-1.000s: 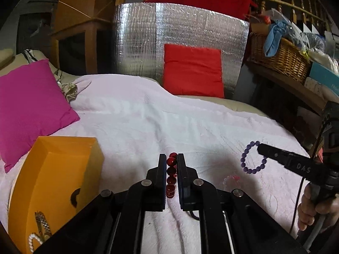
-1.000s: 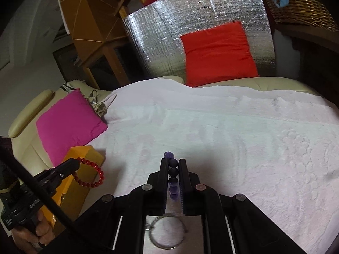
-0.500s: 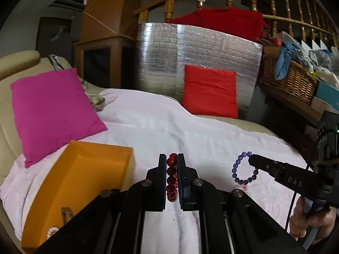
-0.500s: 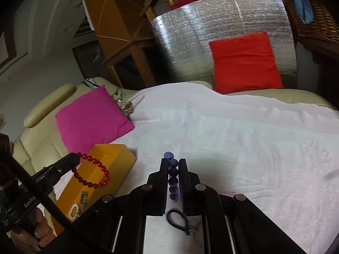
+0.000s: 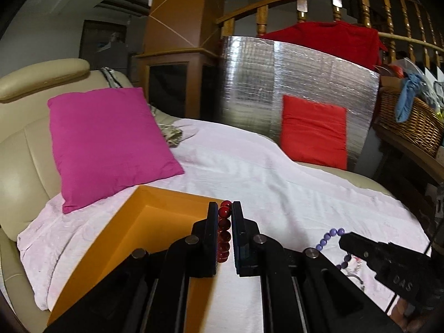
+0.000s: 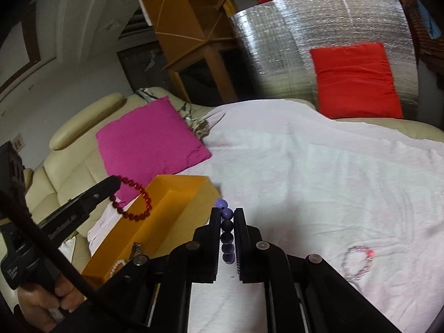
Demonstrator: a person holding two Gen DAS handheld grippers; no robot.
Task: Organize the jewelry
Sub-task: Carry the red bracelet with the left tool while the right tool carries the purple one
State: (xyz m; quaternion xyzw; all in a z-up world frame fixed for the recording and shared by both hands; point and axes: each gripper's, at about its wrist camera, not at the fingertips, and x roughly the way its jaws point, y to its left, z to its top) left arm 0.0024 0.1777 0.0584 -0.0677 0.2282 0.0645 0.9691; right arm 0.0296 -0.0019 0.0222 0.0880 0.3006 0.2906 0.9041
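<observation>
My left gripper (image 5: 223, 208) is shut on a red bead bracelet (image 5: 224, 229), whose beads stand in a column between its fingers; in the right wrist view that bracelet (image 6: 132, 202) hangs from the left gripper (image 6: 116, 181) over the near rim of the open orange box (image 6: 177, 202). My right gripper (image 6: 225, 212) is shut on a purple bead bracelet (image 6: 227, 233), which shows in the left wrist view (image 5: 330, 238) dangling from the right gripper (image 5: 344, 240). The orange box (image 5: 144, 222) lies on the white sheet, and its floor holds a white bead bracelet (image 6: 118, 266) and a metal piece.
A pale pink bracelet (image 6: 358, 260) lies on the white sheet (image 6: 305, 166) to the right. A magenta cushion (image 5: 108, 144) leans on the beige sofa behind the box. A red cushion (image 5: 313, 130) rests against a silver foil panel. A wicker basket (image 5: 408, 122) stands at far right.
Both grippers have swung left toward the orange box, each still carrying its bracelet. The box now sits just under the left gripper, and the red bracelet hangs over its rim.
</observation>
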